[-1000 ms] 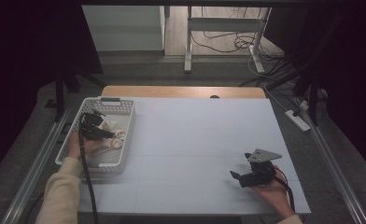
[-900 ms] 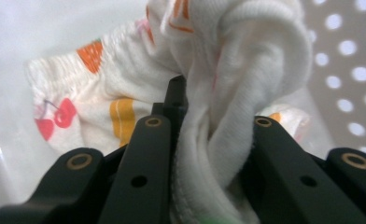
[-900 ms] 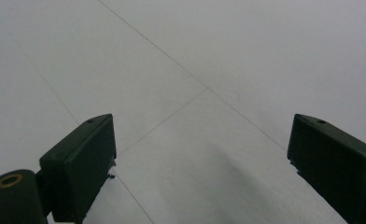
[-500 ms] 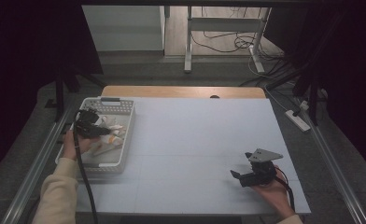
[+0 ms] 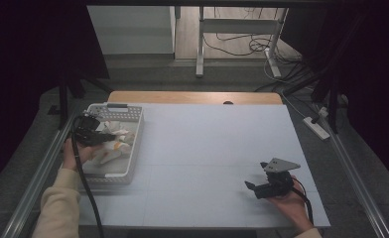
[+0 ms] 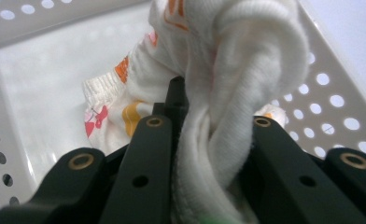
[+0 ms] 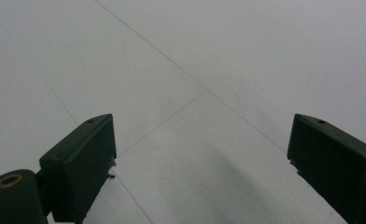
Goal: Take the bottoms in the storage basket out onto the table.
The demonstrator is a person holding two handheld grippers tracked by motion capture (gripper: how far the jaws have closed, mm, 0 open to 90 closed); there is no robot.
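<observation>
2 grippers we see: left gripper (image 6: 209,140) clamps white cloth (image 6: 237,70) over basket (image 5: 133,148); right gripper (image 5: 256,189) spread wide, empty, on tabletop (image 5: 207,148).

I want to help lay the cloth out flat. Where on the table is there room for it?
The white table top is bare between the basket and the right tongs, and back to the wooden edge. The basket is crowded: the left tongs pinch the white cloth there, over more cloth.
</observation>
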